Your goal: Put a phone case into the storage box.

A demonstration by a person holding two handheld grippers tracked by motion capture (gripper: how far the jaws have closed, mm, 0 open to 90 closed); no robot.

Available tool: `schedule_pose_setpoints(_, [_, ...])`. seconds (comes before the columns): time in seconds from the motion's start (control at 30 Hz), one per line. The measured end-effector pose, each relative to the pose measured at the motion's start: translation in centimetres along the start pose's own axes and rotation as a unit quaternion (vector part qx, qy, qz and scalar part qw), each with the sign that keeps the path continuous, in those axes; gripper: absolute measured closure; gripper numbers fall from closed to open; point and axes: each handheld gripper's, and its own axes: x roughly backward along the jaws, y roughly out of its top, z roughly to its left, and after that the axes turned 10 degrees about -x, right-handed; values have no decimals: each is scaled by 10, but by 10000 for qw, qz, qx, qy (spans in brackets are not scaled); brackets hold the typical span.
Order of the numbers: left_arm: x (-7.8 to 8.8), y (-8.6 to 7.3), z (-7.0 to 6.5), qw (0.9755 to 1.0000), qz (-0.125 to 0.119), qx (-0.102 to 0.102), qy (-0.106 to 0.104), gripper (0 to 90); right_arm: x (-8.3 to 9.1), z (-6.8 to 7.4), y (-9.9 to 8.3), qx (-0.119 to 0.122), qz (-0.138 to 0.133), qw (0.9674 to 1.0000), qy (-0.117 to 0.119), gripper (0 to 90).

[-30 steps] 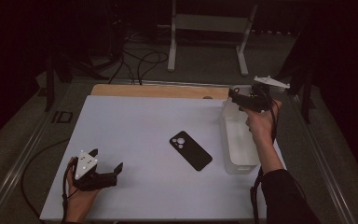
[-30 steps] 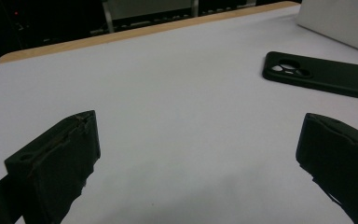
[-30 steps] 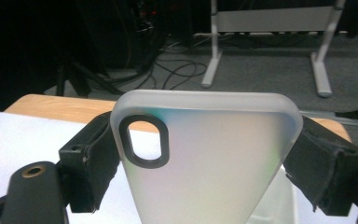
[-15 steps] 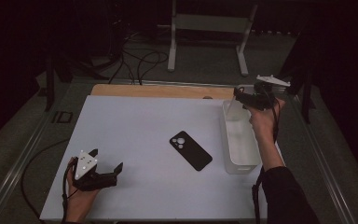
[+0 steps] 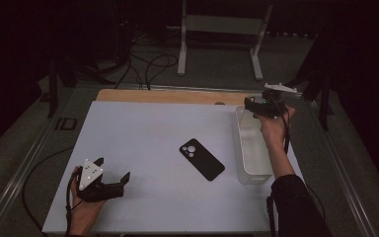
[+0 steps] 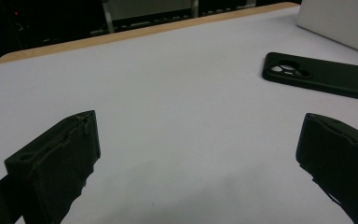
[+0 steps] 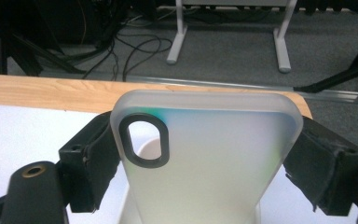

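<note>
Right hand-held gripper [image 5: 250,105]: held above the far end of the white bin [image 5: 252,170], at the right side of the counter [image 5: 143,143]. In the right gripper view its jaws stand wide and press on both long edges of a frosted translucent phone case [image 7: 209,154]. The case stands upright between the pads [image 7: 95,161], camera cut-out at upper left, ringed in dark grey. Through and below the case the white rim of the bin shows. In the high view the case itself is too small to make out at the gripper.

Left hand-held gripper [image 5: 113,181]: low at the near left corner of the counter, hand [image 5: 81,210] resting at the edge. In the left gripper view the jaws are spread far apart with bare white counter between them; nothing held.

Black phone [image 5: 202,159]: lies flat near the middle of the counter, camera end toward the far side, turned at a slant. It sits just left of the bin without touching it, well apart from both grippers. In the left gripper view it appears at upper right [image 6: 321,76], with a wall of the bin beyond it.

Counter surface is white with a wooden strip [image 5: 168,96] along the far edge; cables [image 5: 148,64] and a white stand [image 5: 222,29] on the floor behind
</note>
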Motion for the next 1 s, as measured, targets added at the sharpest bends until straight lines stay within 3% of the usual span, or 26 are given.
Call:
schedule_pose_setpoints(0.53, [-1, -1, 0, 10000, 17, -4, -25, 3, -28, -1, -15, -18, 341, 9992, -204, 168])
schedule_pose_setpoints(1.0, [-1, -2, 0, 10000, 29, 7, -28, 3, -41, 0, -16, -8, 388, 9987, -337, 168])
